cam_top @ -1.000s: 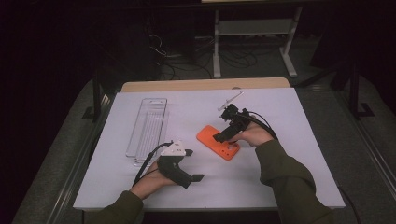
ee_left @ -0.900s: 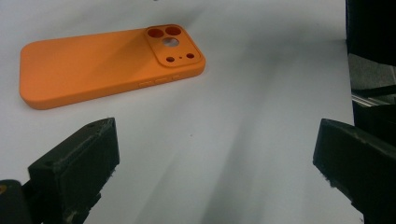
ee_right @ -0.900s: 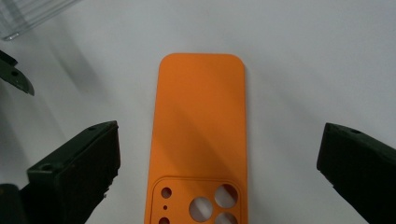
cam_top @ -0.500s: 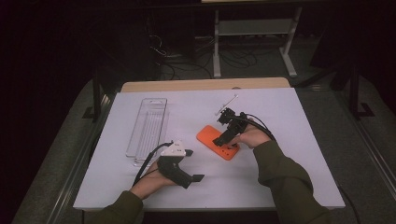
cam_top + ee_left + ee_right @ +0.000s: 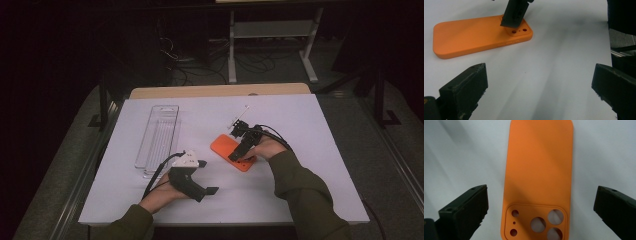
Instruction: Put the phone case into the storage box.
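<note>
An orange phone case lies back-up on the white table, its camera cut-outs toward the person. My right gripper hovers over that camera end, open, its jaws wide on either side of the case. My left gripper rests low near the table's front, open and holding nothing. In the left gripper view the case lies ahead to the left, with the right gripper's jaw pointing down over its camera end.
A clear plastic tray lies lengthwise at the left of the white table top. A small white stick-like piece sits behind the right gripper. Cables and a metal stand fill the dark floor beyond the table.
My right gripper has moved toward the person and down over the case's camera end. The left gripper has stayed put.
</note>
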### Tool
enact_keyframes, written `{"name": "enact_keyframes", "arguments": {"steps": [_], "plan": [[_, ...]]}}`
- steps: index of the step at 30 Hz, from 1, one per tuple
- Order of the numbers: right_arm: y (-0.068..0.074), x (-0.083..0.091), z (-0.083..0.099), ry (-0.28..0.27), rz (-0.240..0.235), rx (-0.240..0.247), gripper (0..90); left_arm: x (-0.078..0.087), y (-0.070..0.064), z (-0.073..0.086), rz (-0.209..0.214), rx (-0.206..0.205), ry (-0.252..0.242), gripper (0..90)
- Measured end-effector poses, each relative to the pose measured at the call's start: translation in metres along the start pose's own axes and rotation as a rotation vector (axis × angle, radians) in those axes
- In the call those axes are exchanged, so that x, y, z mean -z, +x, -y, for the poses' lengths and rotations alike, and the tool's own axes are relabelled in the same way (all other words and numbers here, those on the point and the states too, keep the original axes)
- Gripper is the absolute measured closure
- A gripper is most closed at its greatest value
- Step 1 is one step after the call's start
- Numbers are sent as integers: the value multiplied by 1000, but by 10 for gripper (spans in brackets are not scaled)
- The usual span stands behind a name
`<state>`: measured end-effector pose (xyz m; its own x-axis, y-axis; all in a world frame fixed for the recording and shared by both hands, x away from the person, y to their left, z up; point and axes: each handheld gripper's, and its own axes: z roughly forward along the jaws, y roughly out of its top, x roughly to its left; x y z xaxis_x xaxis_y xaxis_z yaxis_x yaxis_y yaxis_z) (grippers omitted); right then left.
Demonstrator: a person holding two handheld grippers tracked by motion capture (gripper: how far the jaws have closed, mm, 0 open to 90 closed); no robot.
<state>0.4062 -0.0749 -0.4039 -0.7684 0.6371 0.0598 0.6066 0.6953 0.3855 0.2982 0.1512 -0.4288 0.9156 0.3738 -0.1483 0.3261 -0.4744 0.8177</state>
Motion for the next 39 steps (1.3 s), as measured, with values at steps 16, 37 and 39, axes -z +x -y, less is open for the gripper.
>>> {"name": "enact_keyframes", "arguments": {"steps": [16, 37, 39], "plan": [[0, -13, 1, 87, -17, 9, 0, 0, 0, 0, 0, 7, -2, 0], [0, -25, 2, 130, -23, -2, 76, 0, 0, 0, 0, -1, -2, 0], [0, -25, 2, 132, -25, -3, 87, 0, 0, 0, 0, 0, -2, 0]]}}
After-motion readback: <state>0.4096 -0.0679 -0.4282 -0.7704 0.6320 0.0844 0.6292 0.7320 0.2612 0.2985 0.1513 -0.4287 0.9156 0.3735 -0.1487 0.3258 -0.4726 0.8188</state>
